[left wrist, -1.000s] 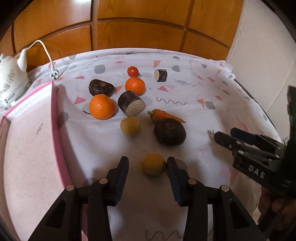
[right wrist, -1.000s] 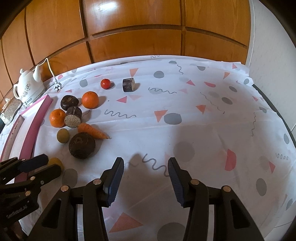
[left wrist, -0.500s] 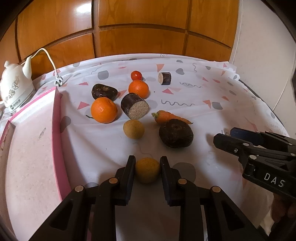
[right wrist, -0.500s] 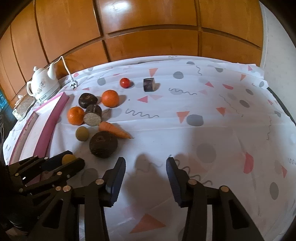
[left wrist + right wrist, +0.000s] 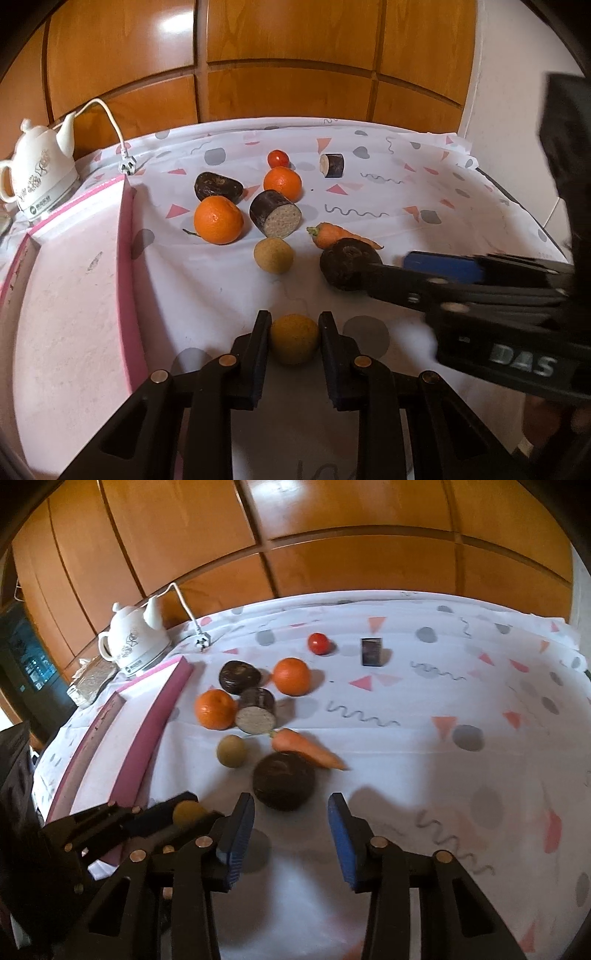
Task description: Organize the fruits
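My left gripper (image 5: 293,341) is shut on a small yellow round fruit (image 5: 293,343) on the patterned cloth; the right wrist view shows that fruit (image 5: 189,813) between its fingers. My right gripper (image 5: 291,801) has its jaws closing, nothing pressed between the pads. A dark round root (image 5: 283,784) lies just ahead of its tips. In the left wrist view the right gripper (image 5: 386,264) reaches in from the right, up against that root (image 5: 345,264). Beyond lie two oranges (image 5: 218,220) (image 5: 282,183), a tomato (image 5: 277,158), a carrot (image 5: 334,236) and a second yellowish fruit (image 5: 273,255).
A cut dark cylinder (image 5: 275,218), a dark lump (image 5: 218,186) and a small cut piece (image 5: 332,165) lie among the fruit. A pink-edged tray (image 5: 125,229) borders the left. A white kettle (image 5: 37,177) and its plug (image 5: 127,167) stand at the back left, before wood panelling.
My left gripper closed on the yellow fruit that lay between its open fingers. My right gripper swung left toward the dark root and its jaws narrowed.
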`<state>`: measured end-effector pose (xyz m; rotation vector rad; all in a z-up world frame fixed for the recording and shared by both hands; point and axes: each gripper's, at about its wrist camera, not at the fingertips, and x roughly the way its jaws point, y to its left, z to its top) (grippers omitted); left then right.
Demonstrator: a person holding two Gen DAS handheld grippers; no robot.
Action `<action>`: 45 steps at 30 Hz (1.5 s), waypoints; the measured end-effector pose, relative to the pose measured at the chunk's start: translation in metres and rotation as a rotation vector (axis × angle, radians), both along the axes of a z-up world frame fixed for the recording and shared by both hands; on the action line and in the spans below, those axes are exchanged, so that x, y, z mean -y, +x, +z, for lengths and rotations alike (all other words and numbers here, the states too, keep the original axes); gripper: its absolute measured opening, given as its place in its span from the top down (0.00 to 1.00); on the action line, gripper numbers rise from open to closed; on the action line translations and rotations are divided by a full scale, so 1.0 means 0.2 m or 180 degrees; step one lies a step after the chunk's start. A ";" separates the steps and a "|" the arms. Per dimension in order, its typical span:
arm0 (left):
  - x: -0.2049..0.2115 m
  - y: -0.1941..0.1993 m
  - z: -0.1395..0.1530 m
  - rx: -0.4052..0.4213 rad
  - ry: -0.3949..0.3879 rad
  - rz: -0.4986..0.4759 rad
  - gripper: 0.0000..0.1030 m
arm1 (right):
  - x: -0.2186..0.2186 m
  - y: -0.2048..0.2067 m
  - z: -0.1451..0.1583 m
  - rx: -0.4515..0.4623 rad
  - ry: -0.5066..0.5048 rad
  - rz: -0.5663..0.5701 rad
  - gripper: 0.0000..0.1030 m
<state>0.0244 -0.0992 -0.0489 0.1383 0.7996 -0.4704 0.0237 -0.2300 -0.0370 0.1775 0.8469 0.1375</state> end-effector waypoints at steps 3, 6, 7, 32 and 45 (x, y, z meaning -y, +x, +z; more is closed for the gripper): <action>-0.01 -0.04 0.03 0.0036 -0.0028 -0.0019 0.75 | -0.02 0.05 -0.03 -0.0047 -0.0046 0.0033 0.57; -0.03 -0.07 0.06 0.0076 -0.0057 -0.0023 0.75 | -0.03 0.08 -0.05 -0.0085 -0.0087 0.0035 0.57; -0.04 -0.09 0.08 0.0095 -0.0077 -0.0034 0.75 | -0.03 0.09 -0.06 -0.0090 -0.0092 0.0031 0.56; -0.84 0.25 0.19 -0.0242 -0.0342 0.1838 0.74 | -0.12 0.18 -0.11 0.0032 -0.0533 0.0023 0.56; -0.89 0.27 0.13 -0.0313 -0.0253 0.2075 0.49 | -0.14 0.17 -0.12 0.0073 -0.0666 0.0054 0.56</action>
